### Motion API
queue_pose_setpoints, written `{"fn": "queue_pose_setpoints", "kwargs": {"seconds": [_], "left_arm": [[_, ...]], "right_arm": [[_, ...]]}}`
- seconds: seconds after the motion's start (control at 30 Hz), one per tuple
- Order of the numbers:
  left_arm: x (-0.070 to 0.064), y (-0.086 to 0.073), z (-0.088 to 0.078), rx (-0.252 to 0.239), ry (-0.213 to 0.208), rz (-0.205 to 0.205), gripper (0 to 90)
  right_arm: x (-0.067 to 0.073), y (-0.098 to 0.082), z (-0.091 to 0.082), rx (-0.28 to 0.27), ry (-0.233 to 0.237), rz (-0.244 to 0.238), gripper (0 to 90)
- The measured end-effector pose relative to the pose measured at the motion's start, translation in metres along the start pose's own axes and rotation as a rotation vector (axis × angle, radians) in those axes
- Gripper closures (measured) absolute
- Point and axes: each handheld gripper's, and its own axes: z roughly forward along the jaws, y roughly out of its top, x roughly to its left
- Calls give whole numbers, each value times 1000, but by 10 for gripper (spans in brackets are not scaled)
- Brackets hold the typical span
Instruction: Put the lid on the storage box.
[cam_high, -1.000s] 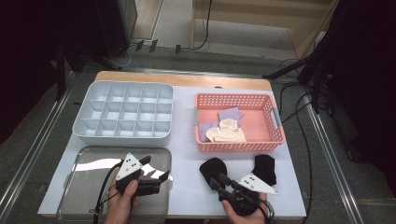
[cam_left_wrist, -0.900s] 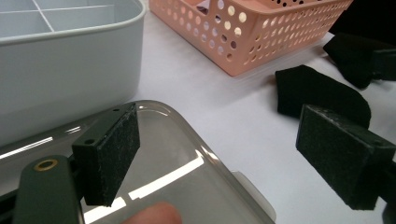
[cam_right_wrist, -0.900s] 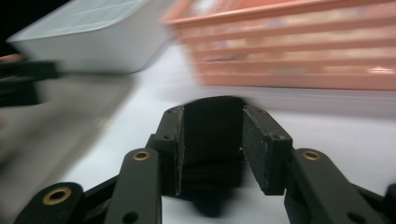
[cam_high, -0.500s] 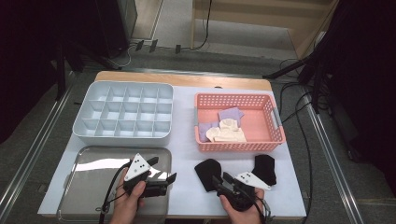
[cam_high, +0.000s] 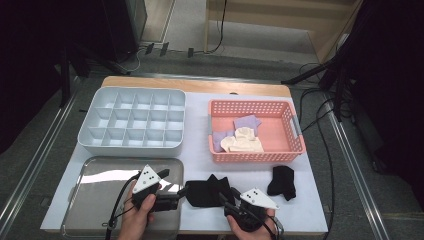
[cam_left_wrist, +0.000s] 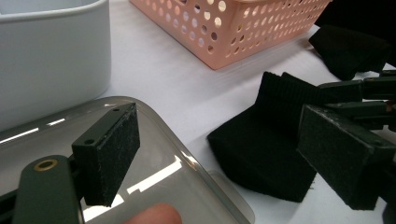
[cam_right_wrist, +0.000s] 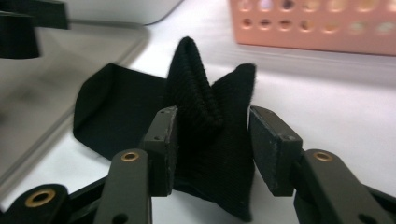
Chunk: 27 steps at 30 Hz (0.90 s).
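Note:
A black sock (cam_high: 205, 192) lies bunched on the white table near the front edge, next to the metal tray (cam_high: 95, 200). My right gripper (cam_high: 226, 199) reaches into it from the lower right. In the right gripper view its jaws have just been opening a little, and the right gripper (cam_right_wrist: 212, 135) still has both pads against a raised fold of the black sock (cam_right_wrist: 205, 107). My left gripper (cam_high: 177, 196) lies over the tray's right edge, pointing at the sock. The left gripper (cam_left_wrist: 219, 126) stands open, with the black sock (cam_left_wrist: 266, 140) just beyond its pads.
A second black sock (cam_high: 282, 181) lies at the front right. Behind it the pink basket (cam_high: 296, 127) holds purple and cream cloths (cam_high: 244, 140). A grey divided tray (cam_high: 131, 120) stands at the back left. The table's front edge is close under both hands.
My right gripper has shifted left and toward the front edge, and the black sock has come with it toward the tray. The left gripper has stayed about where it was.

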Motion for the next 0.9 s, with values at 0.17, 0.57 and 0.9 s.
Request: {"fn": "queue_pose_setpoints", "kwargs": {"seconds": [0.17, 0.57, 0.9], "left_arm": [[-2, -1, 3, 23, -10, -11, 145], [-15, -4, 17, 131, 9, -40, 421], [-22, -7, 23, 176, -30, -8, 731]], "right_arm": [[-2, 4, -8, -78, -78, -34, 474], [1, 3, -5, -35, 62, 8, 814], [-55, 11, -35, -105, -32, 117, 818]]}}
